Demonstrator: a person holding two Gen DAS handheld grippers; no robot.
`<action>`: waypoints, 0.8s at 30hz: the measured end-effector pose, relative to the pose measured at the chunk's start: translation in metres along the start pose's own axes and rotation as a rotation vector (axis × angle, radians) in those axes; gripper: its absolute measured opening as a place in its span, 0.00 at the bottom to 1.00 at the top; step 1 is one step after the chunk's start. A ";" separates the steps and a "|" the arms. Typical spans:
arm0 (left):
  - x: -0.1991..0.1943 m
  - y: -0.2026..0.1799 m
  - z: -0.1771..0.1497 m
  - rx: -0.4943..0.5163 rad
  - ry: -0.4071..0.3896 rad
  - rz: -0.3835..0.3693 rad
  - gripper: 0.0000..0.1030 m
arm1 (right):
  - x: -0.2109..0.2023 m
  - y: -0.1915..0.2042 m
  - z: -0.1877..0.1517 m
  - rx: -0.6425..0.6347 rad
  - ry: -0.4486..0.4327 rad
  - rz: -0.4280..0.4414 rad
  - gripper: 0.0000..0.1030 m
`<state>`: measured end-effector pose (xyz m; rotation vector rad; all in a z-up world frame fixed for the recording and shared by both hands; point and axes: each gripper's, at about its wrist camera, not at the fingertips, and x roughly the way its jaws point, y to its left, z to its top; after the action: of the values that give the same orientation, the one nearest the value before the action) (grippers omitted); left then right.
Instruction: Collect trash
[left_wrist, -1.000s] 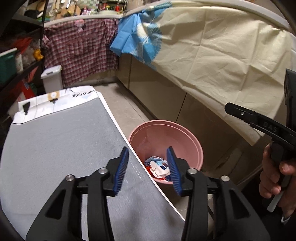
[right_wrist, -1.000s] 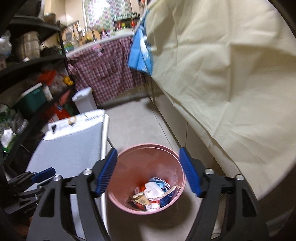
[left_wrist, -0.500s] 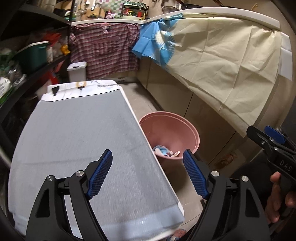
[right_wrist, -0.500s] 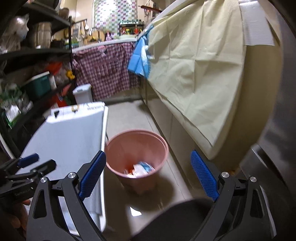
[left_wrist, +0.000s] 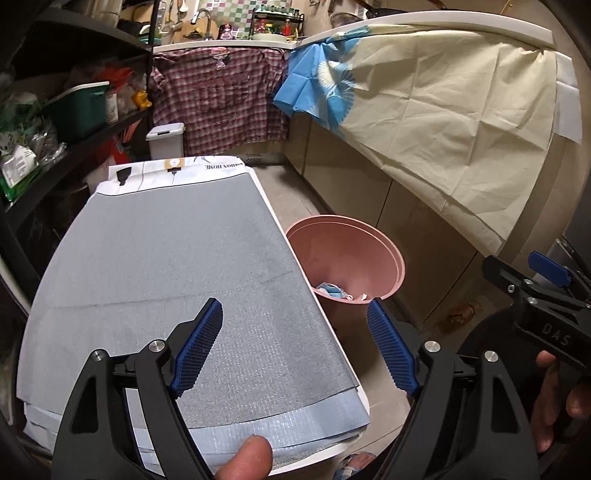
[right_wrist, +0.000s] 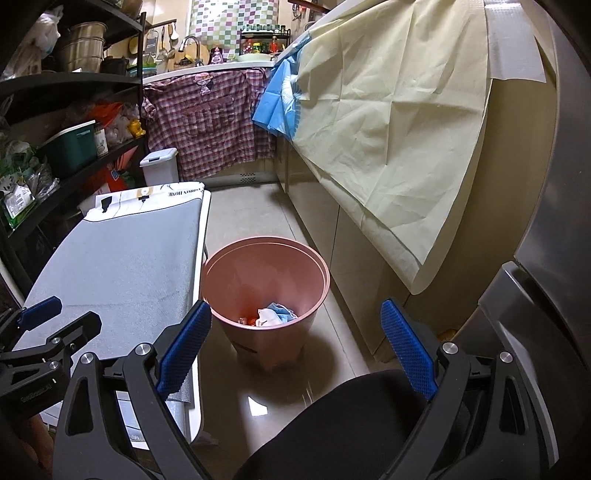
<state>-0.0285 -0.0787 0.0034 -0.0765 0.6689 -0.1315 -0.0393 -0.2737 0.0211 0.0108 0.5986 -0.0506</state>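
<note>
A pink bin (left_wrist: 384, 258) stands on the floor beside the table's right edge. Crumpled trash (left_wrist: 338, 290) of blue, white and red scraps lies at its bottom. My left gripper (left_wrist: 295, 310) hovers over the near right corner of the grey-covered table (left_wrist: 166, 258), open wide, nothing between its blue pads. In the right wrist view the bin (right_wrist: 266, 266) and its trash (right_wrist: 275, 315) sit straight ahead and below. My right gripper (right_wrist: 295, 306) is open wide and empty, held back from the bin. Each gripper shows at the edge of the other's view.
A cream cloth (left_wrist: 443, 129) and a plaid cloth (left_wrist: 221, 99) drape over the counters right and behind. Dark shelves (left_wrist: 74, 110) line the left, with a small white lidded bin (left_wrist: 166, 140) at the back. A steel appliance (right_wrist: 554, 258) stands right. A black rounded shape (right_wrist: 351, 424) fills the foreground.
Both grippers have drawn back from over the bin, and their jaws have spread wider. The bin now looks smaller and farther off in both views.
</note>
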 end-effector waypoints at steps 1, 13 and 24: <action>0.000 -0.001 0.000 0.006 -0.003 0.002 0.76 | 0.001 0.000 0.001 0.002 0.001 0.000 0.89; 0.000 -0.008 -0.001 0.033 -0.015 -0.008 0.76 | 0.004 0.000 0.000 0.002 0.004 -0.001 0.89; -0.001 -0.009 -0.001 0.032 -0.016 -0.011 0.76 | 0.005 0.000 0.000 0.002 0.004 0.000 0.89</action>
<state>-0.0307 -0.0876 0.0040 -0.0507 0.6502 -0.1523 -0.0357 -0.2742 0.0183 0.0131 0.6024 -0.0512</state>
